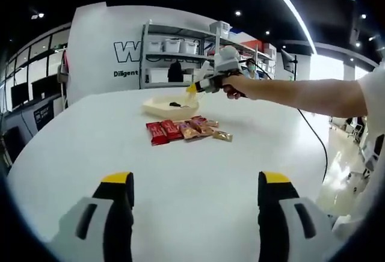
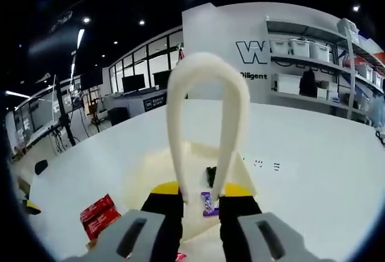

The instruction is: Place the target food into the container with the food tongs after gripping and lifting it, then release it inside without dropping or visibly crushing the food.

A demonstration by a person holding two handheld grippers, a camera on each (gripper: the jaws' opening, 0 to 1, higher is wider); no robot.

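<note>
My right gripper (image 2: 200, 191) is shut on the two arms of cream food tongs (image 2: 207, 88), whose loop rises ahead of the jaws. Below them lies the cream container (image 2: 150, 184), holding a dark piece (image 2: 210, 175). A purple wrapped snack (image 2: 209, 204) shows between the tong arms; I cannot tell whether it is gripped or lying inside. In the left gripper view a hand holds the right gripper (image 1: 204, 85) with the tongs (image 1: 191, 88) over the container (image 1: 157, 107). A row of wrapped snacks (image 1: 180, 130) lies in front. My left gripper (image 1: 196, 184) is open, low over the table.
The white table (image 1: 90, 154) stretches wide around the snacks. Red packets (image 2: 99, 214) lie left of the container. A person's bare forearm (image 1: 301, 97) reaches in from the right, with a black cable (image 1: 316, 133) trailing below it. Shelving with bins (image 1: 174, 48) stands behind the table.
</note>
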